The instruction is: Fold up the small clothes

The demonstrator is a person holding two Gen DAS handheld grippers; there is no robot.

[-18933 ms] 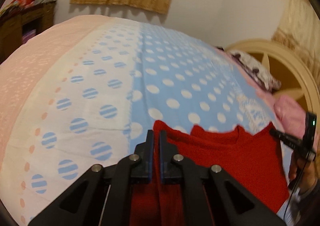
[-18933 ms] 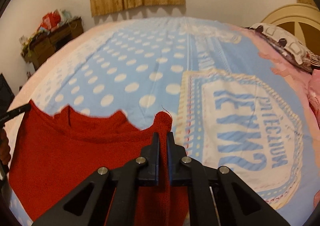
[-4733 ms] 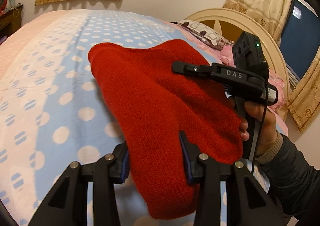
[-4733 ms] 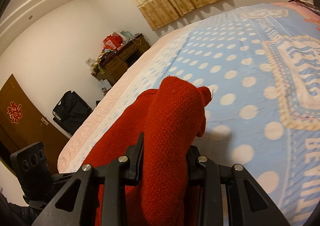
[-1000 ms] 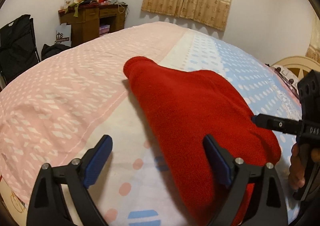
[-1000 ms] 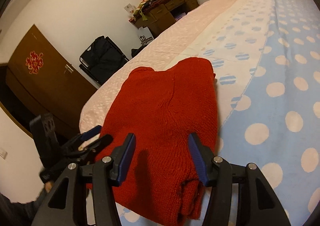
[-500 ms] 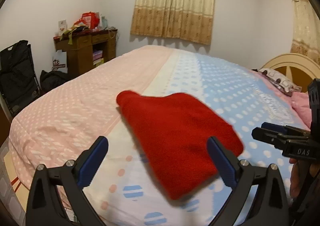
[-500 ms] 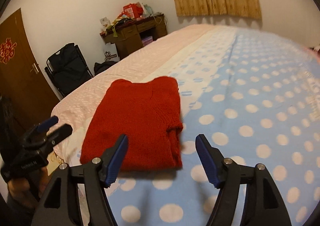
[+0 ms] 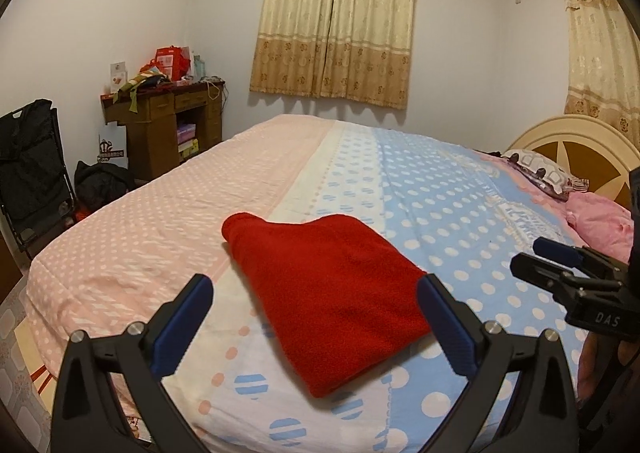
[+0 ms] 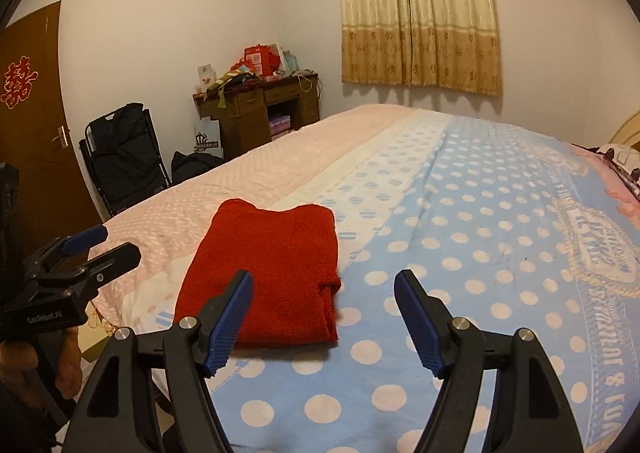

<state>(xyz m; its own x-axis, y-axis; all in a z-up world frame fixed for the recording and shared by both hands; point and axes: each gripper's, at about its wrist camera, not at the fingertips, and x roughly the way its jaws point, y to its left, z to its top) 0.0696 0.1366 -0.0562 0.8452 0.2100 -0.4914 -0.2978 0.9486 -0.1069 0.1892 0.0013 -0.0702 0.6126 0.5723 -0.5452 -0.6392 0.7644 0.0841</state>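
Red knit sweater (image 9: 332,293) lies folded near the bed (image 9: 440,189) edge — ahead of both empty, spread claws, left gripper (image 9: 316,313) squarely behind it, right gripper (image 10: 324,317) just opened wider, offset beside it.

A red knit sweater (image 9: 332,293) lies folded into a compact, roughly rectangular bundle, flat on the bedspread (image 9: 440,197) near the corner of the bed closest to the cameras. It straddles the bedspread's pale dotted strip, one side reaching onto the pink part and the other onto the light blue polka-dot part, with a rounded folded corner pointing toward the far pink side. From the right wrist view the sweater (image 10: 276,265) shows stacked layers along its near right edge, where a small fold of knit sticks out at the corner, and nothing touches it
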